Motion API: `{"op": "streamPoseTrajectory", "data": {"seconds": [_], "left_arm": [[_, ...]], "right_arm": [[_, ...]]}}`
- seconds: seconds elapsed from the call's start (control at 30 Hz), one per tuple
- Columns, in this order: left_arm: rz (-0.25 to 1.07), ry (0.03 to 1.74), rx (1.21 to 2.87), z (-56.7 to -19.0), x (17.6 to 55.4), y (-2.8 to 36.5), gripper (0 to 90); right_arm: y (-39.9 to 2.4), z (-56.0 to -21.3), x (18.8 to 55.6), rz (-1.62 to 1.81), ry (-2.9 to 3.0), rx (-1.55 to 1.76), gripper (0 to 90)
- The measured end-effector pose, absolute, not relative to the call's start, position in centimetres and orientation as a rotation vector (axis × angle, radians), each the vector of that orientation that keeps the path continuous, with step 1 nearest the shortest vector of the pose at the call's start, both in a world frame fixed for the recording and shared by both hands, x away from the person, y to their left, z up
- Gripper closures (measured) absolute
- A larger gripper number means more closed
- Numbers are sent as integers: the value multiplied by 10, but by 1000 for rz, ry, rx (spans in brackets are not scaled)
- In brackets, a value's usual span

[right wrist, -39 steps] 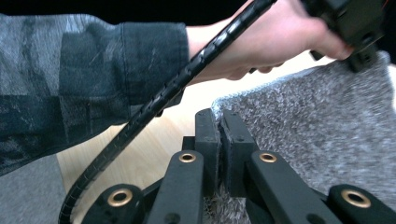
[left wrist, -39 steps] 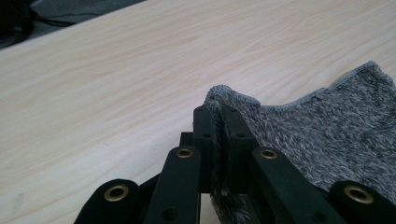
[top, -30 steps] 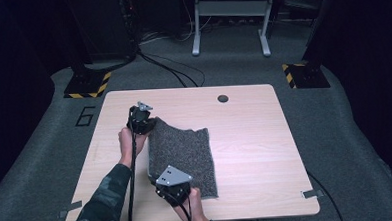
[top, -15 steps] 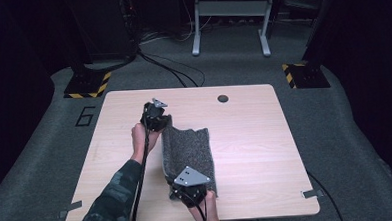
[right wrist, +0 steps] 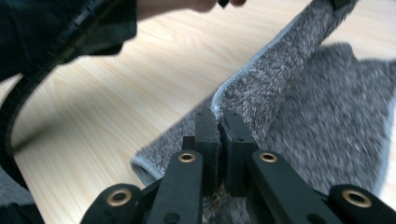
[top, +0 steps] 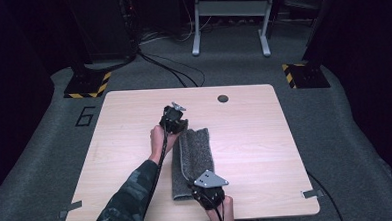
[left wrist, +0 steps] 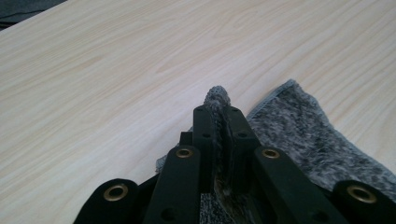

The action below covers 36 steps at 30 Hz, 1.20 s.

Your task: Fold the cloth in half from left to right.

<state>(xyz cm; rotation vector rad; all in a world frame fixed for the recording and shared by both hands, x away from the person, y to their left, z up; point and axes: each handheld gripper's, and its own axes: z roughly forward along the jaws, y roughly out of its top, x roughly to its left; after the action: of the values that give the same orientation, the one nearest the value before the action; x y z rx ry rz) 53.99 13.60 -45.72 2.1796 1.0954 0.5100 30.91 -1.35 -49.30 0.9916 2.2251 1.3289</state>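
pinching the grey towel [top: 192, 158] with both tongs, i have it lying folded lengthwise near the middle of the wooden counter [top: 266, 152]. my left tongs [top: 176, 127] are clenched on the far corner, a tuft of cloth poking out past the tips. my right tongs [top: 203, 190] are clenched on the near edge, lifting that flap over the layer lying flat underneath.
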Motion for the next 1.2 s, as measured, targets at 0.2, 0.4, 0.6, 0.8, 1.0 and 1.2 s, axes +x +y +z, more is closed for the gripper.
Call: {"op": "streamPoseTrajectory", "data": {"seconds": [0.2, 0.4, 0.6, 0.8, 1.0, 1.2], "left_arm": [[484, 1074, 2186, -461, 539, 122, 844], [470, 1076, 2189, -468, 544, 109, 842], [444, 1084, 2180, -474, 548, 101, 818], [420, 1096, 2128, -470, 548, 107, 448], [436, 1105, 2110, -463, 546, 124, 302], [430, 1129, 2118, -470, 542, 136, 276]], "right_arm": [[-24, -495, 303, 1311, 2216, 1006, 863], [-33, -496, 302, 1309, 2192, 1048, 862], [-45, -498, 303, 1272, 2191, 1060, 856], [-59, -506, 301, 1178, 2198, 1111, 774], [-80, -513, 297, 1111, 2189, 1208, 661], [-105, -512, 293, 1091, 2148, 1288, 539]]}}
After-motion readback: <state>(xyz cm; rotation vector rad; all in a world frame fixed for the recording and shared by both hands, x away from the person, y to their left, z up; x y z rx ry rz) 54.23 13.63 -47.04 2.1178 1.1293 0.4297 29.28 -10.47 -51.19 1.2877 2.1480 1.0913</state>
